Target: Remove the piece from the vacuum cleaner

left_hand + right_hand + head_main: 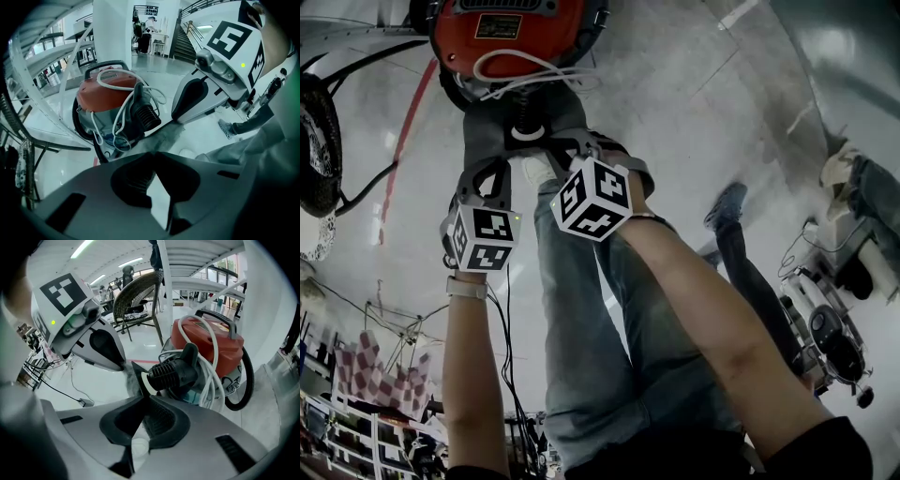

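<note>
Both forearms reach forward and down, side by side, toward the red vacuum cleaner [506, 33]. The fingers of the left gripper [152, 152] and right gripper [143, 397] are closed on the grey nozzle piece [487, 117]. It lies between them, joined to the ribbed black hose end [173, 373] just beyond the fingertips.

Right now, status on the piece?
Left tool, right tool shut on grey piece. Piece at vacuum hose end, not clearly free. White cord looped nearby.

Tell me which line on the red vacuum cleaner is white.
The thin white power cord, looped loosely over the red vacuum cleaner's top. The other, a thick black hose curving round its body, is dark and much fatter.
</note>
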Demonstrator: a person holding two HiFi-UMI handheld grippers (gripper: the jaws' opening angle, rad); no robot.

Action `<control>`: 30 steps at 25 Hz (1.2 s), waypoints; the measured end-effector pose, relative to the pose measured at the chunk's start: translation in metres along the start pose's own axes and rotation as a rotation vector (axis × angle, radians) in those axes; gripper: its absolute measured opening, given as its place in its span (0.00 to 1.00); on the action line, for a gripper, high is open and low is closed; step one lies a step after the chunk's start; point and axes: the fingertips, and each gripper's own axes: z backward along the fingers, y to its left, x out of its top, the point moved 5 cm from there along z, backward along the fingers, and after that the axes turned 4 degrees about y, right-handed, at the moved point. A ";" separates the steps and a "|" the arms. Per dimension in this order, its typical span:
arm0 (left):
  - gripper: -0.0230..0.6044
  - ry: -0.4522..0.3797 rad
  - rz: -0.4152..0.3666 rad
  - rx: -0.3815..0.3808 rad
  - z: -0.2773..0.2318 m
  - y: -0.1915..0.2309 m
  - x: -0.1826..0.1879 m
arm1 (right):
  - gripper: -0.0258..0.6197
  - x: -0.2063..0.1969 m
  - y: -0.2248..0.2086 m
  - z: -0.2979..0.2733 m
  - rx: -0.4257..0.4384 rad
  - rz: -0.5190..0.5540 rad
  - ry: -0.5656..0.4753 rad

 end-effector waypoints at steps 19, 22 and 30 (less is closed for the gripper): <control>0.10 0.016 -0.067 -0.092 0.033 -0.051 0.011 | 0.09 -0.035 0.031 0.054 0.011 -0.050 -0.013; 0.10 0.007 -0.089 -0.131 0.046 -0.059 0.029 | 0.09 -0.039 0.026 0.079 -0.007 -0.091 -0.018; 0.10 -0.036 -0.199 -0.190 0.082 -0.084 0.095 | 0.09 -0.053 0.006 0.157 -0.090 -0.195 -0.051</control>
